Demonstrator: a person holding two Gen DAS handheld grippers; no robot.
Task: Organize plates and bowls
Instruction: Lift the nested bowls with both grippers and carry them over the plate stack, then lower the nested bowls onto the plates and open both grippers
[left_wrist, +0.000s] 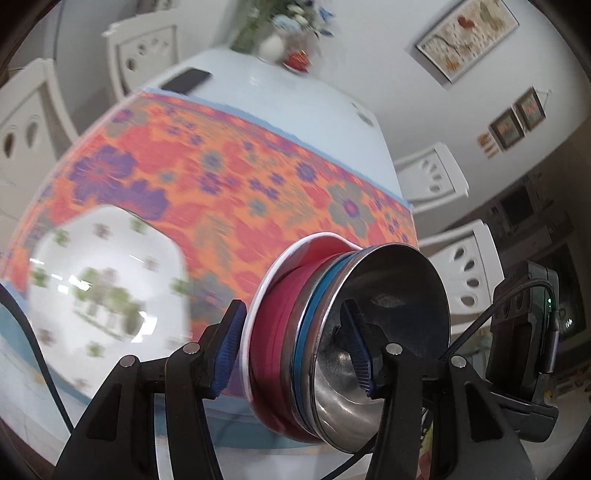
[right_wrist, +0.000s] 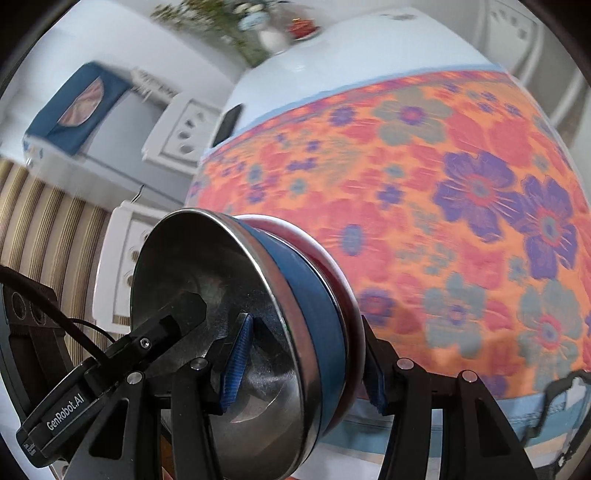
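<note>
A stack of nested bowls hangs tilted above the table: a steel bowl (left_wrist: 399, 291) innermost, a blue-banded one (left_wrist: 314, 325) under it, and a red bowl with a white rim (left_wrist: 273, 332) outermost. My left gripper (left_wrist: 295, 350) is shut on one side of the stack, one pad inside the steel bowl and one against the red bowl's rim. My right gripper (right_wrist: 306, 373) is shut on the opposite side of the same steel bowl (right_wrist: 207, 288) and blue bowl (right_wrist: 314, 314). A white plate with green flowers (left_wrist: 107, 280) lies on the table to the left.
The table carries an orange floral cloth (left_wrist: 240, 166) over a pale blue cover. A dark phone (left_wrist: 186, 79), a flower vase (left_wrist: 273, 44) and a small red dish (left_wrist: 297, 59) sit at the far end. White chairs (left_wrist: 436, 177) ring the table.
</note>
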